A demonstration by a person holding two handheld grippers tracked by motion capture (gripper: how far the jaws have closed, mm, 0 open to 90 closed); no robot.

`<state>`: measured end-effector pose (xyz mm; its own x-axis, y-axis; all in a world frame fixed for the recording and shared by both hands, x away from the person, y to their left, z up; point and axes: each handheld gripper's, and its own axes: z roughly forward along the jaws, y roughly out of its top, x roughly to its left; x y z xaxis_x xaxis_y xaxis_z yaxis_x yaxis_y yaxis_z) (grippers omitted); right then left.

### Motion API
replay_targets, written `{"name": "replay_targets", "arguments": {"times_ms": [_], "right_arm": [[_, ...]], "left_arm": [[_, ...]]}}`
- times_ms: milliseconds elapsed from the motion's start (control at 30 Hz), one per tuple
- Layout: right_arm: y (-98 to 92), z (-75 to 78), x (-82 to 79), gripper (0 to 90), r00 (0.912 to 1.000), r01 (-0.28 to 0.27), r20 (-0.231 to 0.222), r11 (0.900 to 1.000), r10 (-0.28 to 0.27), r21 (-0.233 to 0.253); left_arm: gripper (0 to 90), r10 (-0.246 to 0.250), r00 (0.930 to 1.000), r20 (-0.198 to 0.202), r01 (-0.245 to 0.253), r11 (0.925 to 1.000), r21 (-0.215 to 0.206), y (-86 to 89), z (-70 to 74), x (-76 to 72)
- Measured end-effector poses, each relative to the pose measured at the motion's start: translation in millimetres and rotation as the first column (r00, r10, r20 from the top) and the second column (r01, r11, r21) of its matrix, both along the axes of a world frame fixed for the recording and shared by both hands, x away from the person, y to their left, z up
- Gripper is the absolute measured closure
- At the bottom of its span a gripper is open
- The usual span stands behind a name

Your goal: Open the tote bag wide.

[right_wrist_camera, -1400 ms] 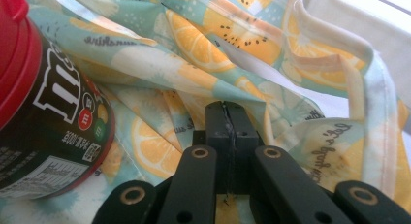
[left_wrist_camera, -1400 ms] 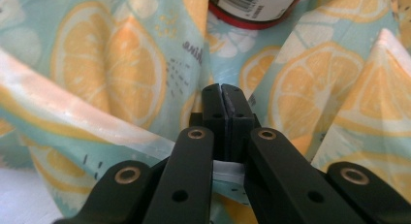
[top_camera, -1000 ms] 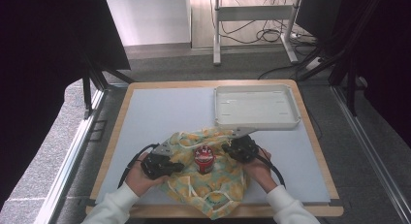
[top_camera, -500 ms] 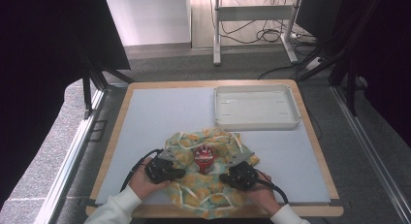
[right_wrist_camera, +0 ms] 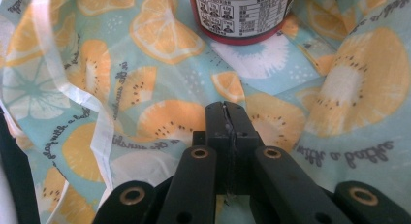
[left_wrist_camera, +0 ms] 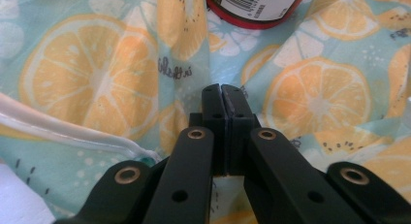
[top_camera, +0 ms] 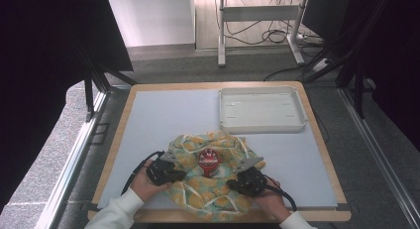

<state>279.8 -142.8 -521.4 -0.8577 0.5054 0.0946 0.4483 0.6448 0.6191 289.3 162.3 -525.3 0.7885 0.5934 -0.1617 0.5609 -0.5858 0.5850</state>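
A cloth printed with orange and kiwi slices lies crumpled near the table's front edge, with white straps running over it. A red jar stands upright on its middle. My left gripper rests on the cloth to the jar's left. Its jaws are pressed together on a raised fold of the cloth, just short of the jar. My right gripper sits on the cloth at the jar's near right, shut on the cloth below the jar.
An empty white tray stands at the back right of the pale blue table mat. A wooden rim frames the mat. Metal rails run along both sides of the table, and cables lie on the floor behind it.
My right gripper has drawn back from beside the jar toward the table's front edge. The left gripper has barely shifted. The cloth's edges have bunched and changed shape.
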Motion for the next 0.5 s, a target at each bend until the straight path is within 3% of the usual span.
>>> {"name": "replay_targets", "arguments": {"times_ms": [100, 233, 400, 500], "right_arm": [[0.7, 3.5, -0.3, 89.0, 0.9998, -0.002, 0.018, 1.000, 0.002, 0.011], [-1.2, 12.1, 1.6, 89.0, 0.9985, 0.002, 0.054, 0.999, -0.004, 0.041], [-8.1, 22.7, 2.9, 89.0, 0.9958, 0.013, 0.089, 0.996, -0.021, 0.084], [-13.6, 28.7, 2.3, 89.0, 0.9934, 0.026, 0.108, 0.994, -0.037, 0.103]], "left_arm": [[90.0, 0.009, 0.9999, 0.012, -0.009, 0.9985, -0.054, 1.7, 7.1, -3.8], [89.9, 0.025, 0.9970, 0.074, -0.017, 0.9938, -0.110, 7.7, 22.9, -11.8], [90.0, 0.081, 0.9871, 0.138, -0.058, 0.9851, -0.162, 23.1, 35.1, -18.3], [90.0, 0.119, 0.9813, 0.151, -0.090, 0.9784, -0.186, 34.1, 37.9, -18.7]]}}
